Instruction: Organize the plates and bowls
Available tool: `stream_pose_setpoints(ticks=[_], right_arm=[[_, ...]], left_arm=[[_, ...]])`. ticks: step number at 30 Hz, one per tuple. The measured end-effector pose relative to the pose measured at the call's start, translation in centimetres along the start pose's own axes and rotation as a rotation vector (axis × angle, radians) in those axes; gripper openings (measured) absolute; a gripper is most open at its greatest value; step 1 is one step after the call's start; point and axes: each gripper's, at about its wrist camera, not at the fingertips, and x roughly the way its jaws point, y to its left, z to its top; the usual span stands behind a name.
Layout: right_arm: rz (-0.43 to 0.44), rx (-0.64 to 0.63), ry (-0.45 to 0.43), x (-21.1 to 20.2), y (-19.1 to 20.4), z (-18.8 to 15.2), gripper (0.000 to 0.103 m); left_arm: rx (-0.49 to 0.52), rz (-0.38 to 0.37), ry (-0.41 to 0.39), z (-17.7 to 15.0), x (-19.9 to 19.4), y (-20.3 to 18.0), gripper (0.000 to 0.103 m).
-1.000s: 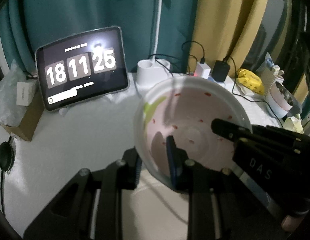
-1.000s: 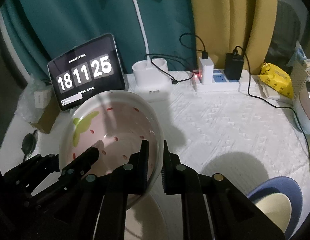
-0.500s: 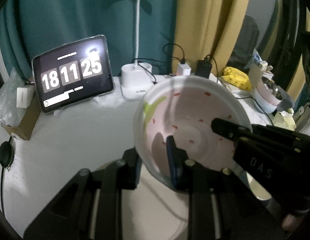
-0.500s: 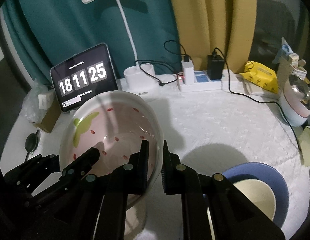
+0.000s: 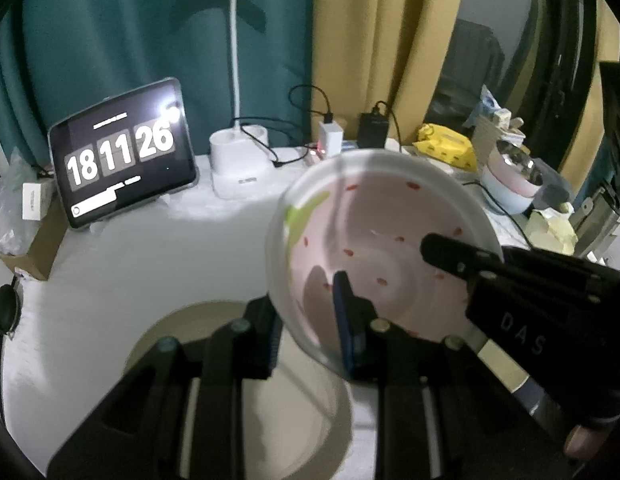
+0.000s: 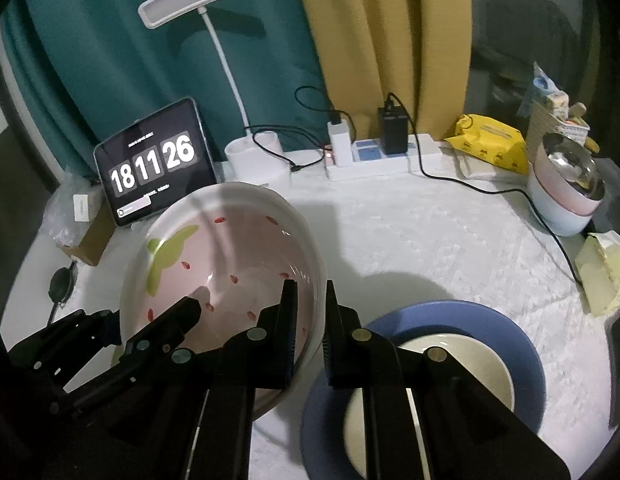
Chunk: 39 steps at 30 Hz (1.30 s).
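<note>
Mid-carry, by the look of it, with stacking only partly done; pink strawberry bowl (image 6: 226,276) up off the white tablecloth (image 6: 429,240), tilted, pinched by both tools at once; left gripper (image 5: 306,320) clamped on the bowl's near-left rim, one finger inside and one outside the wall; right gripper (image 6: 310,320) squeezed tight on the rim at the bowl's right side, again one finger in, one out. Just right of the bowl and lower: blue plate (image 6: 525,344) flat on the cloth, with a cream plate (image 6: 469,364) already nested in it, so that pair judged sorted. Below and left of the bowl, in the left wrist view: a beige plate (image 5: 182,332) flat on the cloth, partly hidden by the gripper. Bowl itself empty, nothing but painted red seeds and a green leaf inside; both visible plates bare of food. Still to do, at a guess: setting the bowl down on a stack; which stack, impossible to say. Well behind the bowl: tablet clock (image 6: 154,168), lamp base, power strip, untouched clutter.
</note>
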Motion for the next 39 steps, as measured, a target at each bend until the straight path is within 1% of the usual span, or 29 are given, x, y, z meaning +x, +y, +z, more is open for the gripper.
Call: stream_pose_setpoints(ticks=[13, 26, 33, 39], right_arm=[[-0.012, 0.033, -0.006, -1.8, -3.2, -1.4, 0.012], [-0.027, 0.066, -0.012, -3.4, -7.2, -3.8, 0.012], [-0.055, 0.064, -0.004, -3.9, -9.0, -5.3, 0.012], [-0.059, 0.073, 0.015, -3.9, -10.3, -6.4, 0.012]], left_arm=[[0.039, -0.02, 0.009, -0.8, -0.1, -3.8, 0.024], [0.076, -0.056, 0.031, -2.5, 0.2, -8.1, 0.025], [0.106, -0.073, 0.056, -3.7, 0.8, -10.2, 0.026], [0.13, -0.081, 0.08, -4.5, 1.5, -11.4, 0.026]])
